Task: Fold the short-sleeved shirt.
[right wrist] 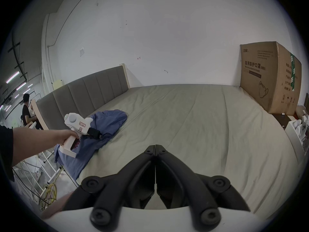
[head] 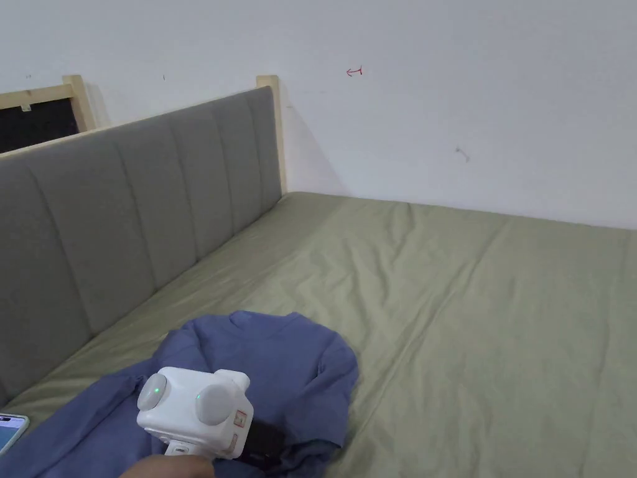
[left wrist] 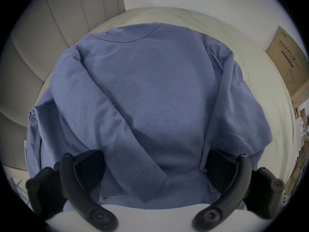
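A blue shirt (left wrist: 150, 85) lies crumpled on the olive bed sheet (head: 473, 323), collar toward the wall, with one sleeve folded diagonally across its front. My left gripper (left wrist: 154, 160) is open, its jaws spread wide over the shirt's lower part, with cloth between them but not pinched. From the head view the shirt (head: 280, 361) is at the lower left, with the white left gripper (head: 266, 442) on its near part. My right gripper (right wrist: 155, 146) is shut on nothing, above bare sheet to the right of the shirt (right wrist: 110, 118) and the left gripper (right wrist: 95, 133).
A grey padded headboard (head: 124, 211) runs along the left and a white wall stands behind the bed. A large cardboard box (right wrist: 270, 78) stands at the bed's far right. A phone (head: 9, 429) lies at the left edge. A person (right wrist: 26, 111) sits beyond the headboard.
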